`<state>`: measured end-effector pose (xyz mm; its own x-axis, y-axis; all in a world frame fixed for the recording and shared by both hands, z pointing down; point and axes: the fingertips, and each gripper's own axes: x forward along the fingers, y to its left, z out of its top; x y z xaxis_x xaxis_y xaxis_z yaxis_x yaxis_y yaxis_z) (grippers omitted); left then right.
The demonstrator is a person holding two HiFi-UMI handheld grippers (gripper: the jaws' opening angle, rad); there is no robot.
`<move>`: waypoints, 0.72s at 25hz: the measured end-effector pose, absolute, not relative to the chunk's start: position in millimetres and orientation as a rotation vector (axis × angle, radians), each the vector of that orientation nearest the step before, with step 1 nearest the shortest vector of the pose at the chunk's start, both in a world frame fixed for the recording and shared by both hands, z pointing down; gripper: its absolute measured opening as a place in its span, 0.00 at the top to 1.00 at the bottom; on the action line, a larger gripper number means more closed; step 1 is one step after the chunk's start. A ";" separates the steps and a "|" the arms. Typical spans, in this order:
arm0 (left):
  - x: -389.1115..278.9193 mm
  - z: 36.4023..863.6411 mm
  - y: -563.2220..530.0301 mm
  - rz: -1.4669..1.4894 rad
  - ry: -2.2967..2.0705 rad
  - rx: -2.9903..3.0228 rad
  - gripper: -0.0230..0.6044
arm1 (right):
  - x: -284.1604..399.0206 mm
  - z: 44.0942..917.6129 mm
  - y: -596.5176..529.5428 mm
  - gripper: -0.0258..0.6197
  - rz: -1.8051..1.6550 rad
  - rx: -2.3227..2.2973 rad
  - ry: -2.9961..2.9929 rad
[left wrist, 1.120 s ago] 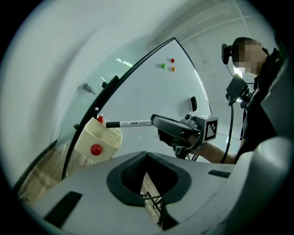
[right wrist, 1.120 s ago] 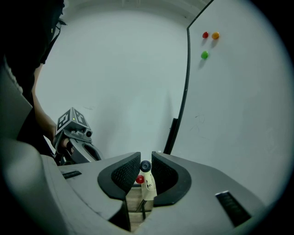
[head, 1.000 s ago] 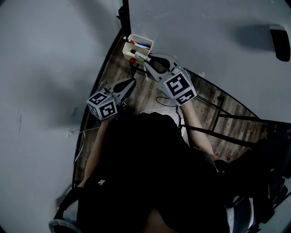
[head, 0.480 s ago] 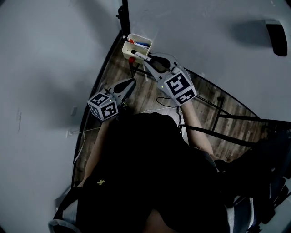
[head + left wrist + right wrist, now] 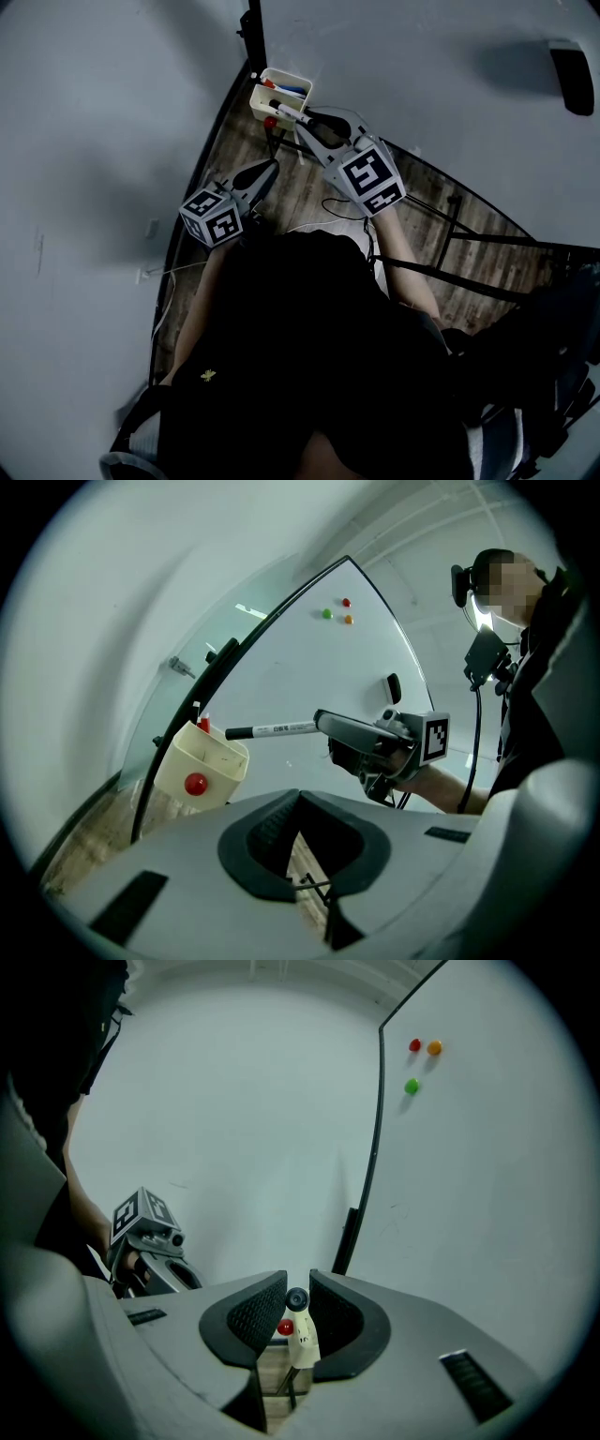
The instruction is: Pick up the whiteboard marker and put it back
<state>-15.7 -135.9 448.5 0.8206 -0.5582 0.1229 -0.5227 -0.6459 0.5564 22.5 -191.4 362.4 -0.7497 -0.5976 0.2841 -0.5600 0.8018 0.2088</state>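
Observation:
My right gripper (image 5: 307,119) is shut on a whiteboard marker (image 5: 287,112) with a white barrel and a black cap. The marker sticks out level from the jaws, and its capped end hangs over the cream holder box (image 5: 295,81) fixed at the whiteboard's lower edge. In the right gripper view the marker (image 5: 301,1330) is pinched between the two pads, end-on. The left gripper view shows the marker (image 5: 274,730) reaching toward the box (image 5: 214,757). My left gripper (image 5: 270,170) hovers lower left of the box, jaws together and empty (image 5: 298,797).
The box holds red and blue pens (image 5: 284,90) and carries a red magnet (image 5: 195,784). Red, orange and green magnets (image 5: 414,1045) dot the whiteboard (image 5: 487,1176). A black frame bar (image 5: 373,1138) edges the board. Below lie wood floor (image 5: 300,192) and black stand legs (image 5: 469,239).

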 end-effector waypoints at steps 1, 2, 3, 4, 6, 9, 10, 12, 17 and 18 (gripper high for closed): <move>-15.8 448.6 -135.3 -0.080 -0.791 2.410 0.95 | 22.2 362.6 -191.4 0.85 -0.156 0.880 -2.652; -16.1 448.6 -134.8 -0.080 -0.789 2.409 0.95 | 21.8 362.8 -191.5 0.85 -0.156 0.879 -2.652; -16.5 448.4 -134.6 -0.082 -0.789 2.409 0.95 | 21.5 362.8 -191.8 0.85 -0.156 0.878 -2.652; -17.0 448.1 -134.7 -0.084 -0.789 2.408 0.95 | 21.2 362.5 -192.2 0.85 -0.156 0.878 -2.652; -18.3 447.6 -134.6 -0.089 -0.794 2.404 0.95 | 20.9 361.8 -193.1 0.85 -0.157 0.879 -2.654; -19.5 448.4 -134.9 -0.094 -0.799 2.398 0.95 | 21.4 360.4 -195.9 0.85 -0.161 0.883 -2.656; -19.5 448.6 -135.0 -0.095 -0.799 2.397 0.95 | 21.8 359.7 -197.0 0.85 -0.161 0.884 -2.658; -19.3 448.7 -135.4 -0.095 -0.796 2.397 0.95 | 22.8 357.9 -199.3 0.85 -0.163 0.890 -2.659; -20.9 446.5 -140.2 -0.097 -0.790 2.397 0.95 | 23.8 351.7 -206.6 0.85 -0.176 0.906 -2.661; -21.5 446.4 -141.5 -0.096 -0.789 2.397 0.95 | 23.9 351.2 -209.0 0.85 -0.178 0.909 -2.660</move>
